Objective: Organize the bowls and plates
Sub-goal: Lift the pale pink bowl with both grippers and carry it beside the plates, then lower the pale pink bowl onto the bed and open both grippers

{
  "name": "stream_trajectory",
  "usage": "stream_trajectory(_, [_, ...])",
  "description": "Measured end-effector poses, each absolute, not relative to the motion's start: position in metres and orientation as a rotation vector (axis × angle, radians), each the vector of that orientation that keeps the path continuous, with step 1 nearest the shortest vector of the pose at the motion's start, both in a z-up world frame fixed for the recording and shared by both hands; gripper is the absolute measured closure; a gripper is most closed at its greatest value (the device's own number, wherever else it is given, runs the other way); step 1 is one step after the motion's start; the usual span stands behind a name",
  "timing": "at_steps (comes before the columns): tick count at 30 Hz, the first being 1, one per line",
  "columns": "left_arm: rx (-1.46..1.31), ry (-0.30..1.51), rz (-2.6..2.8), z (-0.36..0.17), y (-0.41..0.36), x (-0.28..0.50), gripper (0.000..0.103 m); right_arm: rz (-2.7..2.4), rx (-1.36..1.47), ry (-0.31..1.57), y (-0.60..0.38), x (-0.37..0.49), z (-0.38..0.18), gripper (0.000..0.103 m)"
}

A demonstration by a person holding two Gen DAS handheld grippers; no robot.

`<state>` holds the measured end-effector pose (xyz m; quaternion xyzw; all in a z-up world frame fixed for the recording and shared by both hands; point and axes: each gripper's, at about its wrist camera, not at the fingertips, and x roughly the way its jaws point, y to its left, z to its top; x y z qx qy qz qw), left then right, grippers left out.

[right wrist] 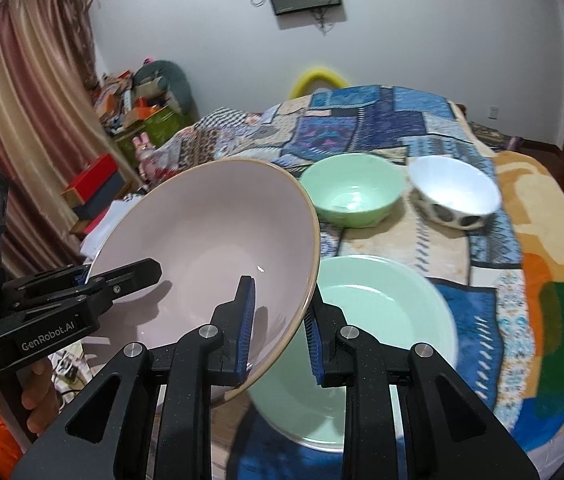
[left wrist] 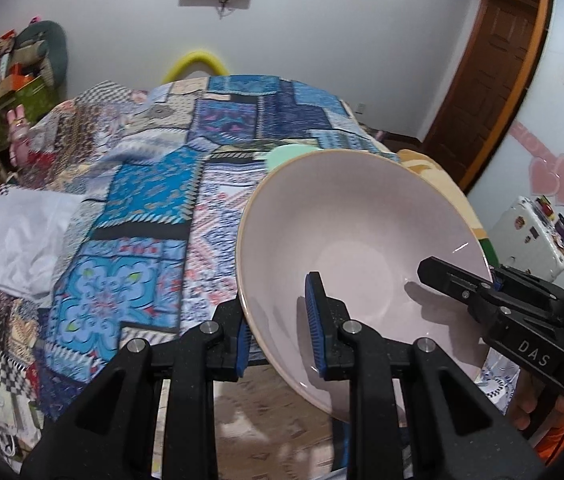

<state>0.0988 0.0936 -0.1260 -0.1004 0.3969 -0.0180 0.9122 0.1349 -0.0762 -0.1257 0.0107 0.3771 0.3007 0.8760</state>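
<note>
Pink bowl (right wrist: 210, 240) pinched by left gripper (left wrist: 280, 332), right gripper (right wrist: 278, 332); hides green plate (right wrist: 385, 304) partly.

Glossy, seemingly ceramic pink bowl (left wrist: 361, 248); matt woven patchwork cloth (left wrist: 154, 184); glossy green plate (right wrist: 393, 312).

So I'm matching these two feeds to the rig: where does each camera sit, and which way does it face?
Left wrist: on the left gripper, facing along its fingers at the pink bowl and patchwork cover; right gripper also clamps the rim.
Right wrist: on the right gripper, facing the bowl, green plate, green bowl, spotted bowl; left gripper and a hand show.
Shared: pink bowl, both grippers, cover.
</note>
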Motion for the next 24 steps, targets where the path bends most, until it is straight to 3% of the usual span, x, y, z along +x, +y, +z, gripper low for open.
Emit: stream_trajectory(24, [-0.309,0.934,0.101,-0.197,0.194,0.093,0.079,0.723,-0.102,0.946,0.023,0.149,-0.182,0.081])
